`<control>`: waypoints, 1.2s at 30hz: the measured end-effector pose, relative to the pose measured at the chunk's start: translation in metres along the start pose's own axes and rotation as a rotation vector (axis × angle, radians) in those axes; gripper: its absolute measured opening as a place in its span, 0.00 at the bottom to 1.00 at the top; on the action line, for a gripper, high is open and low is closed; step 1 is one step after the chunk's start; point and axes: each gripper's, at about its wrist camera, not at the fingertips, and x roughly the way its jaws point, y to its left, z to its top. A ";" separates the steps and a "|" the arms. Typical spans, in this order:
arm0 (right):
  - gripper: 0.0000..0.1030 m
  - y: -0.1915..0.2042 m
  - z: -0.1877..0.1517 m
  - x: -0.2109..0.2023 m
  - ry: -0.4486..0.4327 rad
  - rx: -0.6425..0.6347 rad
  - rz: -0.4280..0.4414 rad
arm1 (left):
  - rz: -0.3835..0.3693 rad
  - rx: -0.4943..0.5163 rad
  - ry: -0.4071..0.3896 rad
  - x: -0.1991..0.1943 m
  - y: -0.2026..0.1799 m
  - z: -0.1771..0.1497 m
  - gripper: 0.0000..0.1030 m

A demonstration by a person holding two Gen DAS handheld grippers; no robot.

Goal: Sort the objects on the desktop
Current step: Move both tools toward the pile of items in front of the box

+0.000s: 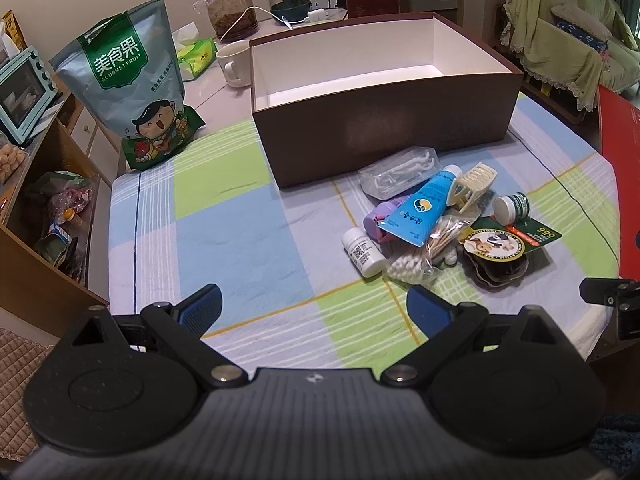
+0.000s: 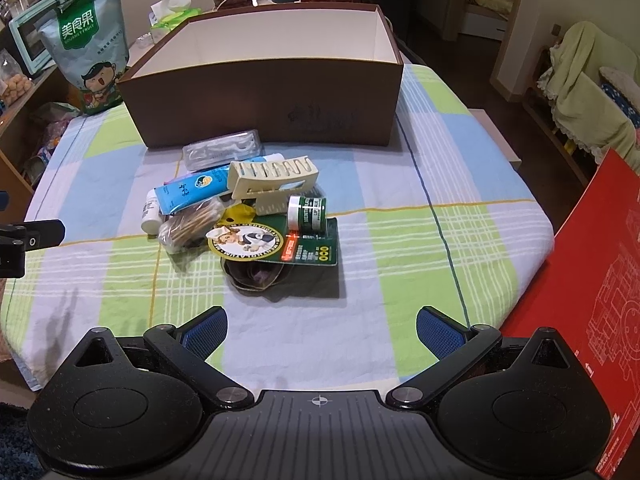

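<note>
A pile of small items lies on the checked cloth in front of an empty brown box (image 1: 384, 120) (image 2: 264, 104). In it are a blue tube (image 1: 424, 208) (image 2: 192, 192), a cream hair claw (image 1: 474, 186) (image 2: 276, 180), a clear floss-pick case (image 1: 396, 172) (image 2: 222, 152), a white bottle (image 1: 362, 252) (image 2: 150, 212), a green-labelled jar (image 1: 512, 206) (image 2: 308, 210), a cotton-swab bag (image 1: 424, 256) (image 2: 188, 226) and a green-carded packet (image 1: 504, 248) (image 2: 276, 244). My left gripper (image 1: 314, 310) hovers open, near and left of the pile. My right gripper (image 2: 322, 330) hovers open just before it.
A tall snack bag (image 1: 132, 88) (image 2: 86, 48) stands left of the box, with a white mug (image 1: 234, 62), tissue pack (image 1: 196, 54) and jars behind. A red board (image 2: 580, 320) leans at the table's right edge. A shelf unit (image 1: 36, 184) flanks the left.
</note>
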 end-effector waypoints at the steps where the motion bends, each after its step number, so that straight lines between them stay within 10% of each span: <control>1: 1.00 0.000 0.001 0.000 0.000 -0.002 -0.001 | 0.001 -0.002 0.001 0.001 0.000 0.001 0.95; 36: 1.00 -0.018 0.022 0.021 -0.020 -0.004 0.068 | -0.026 -0.059 0.052 0.029 0.006 0.014 0.95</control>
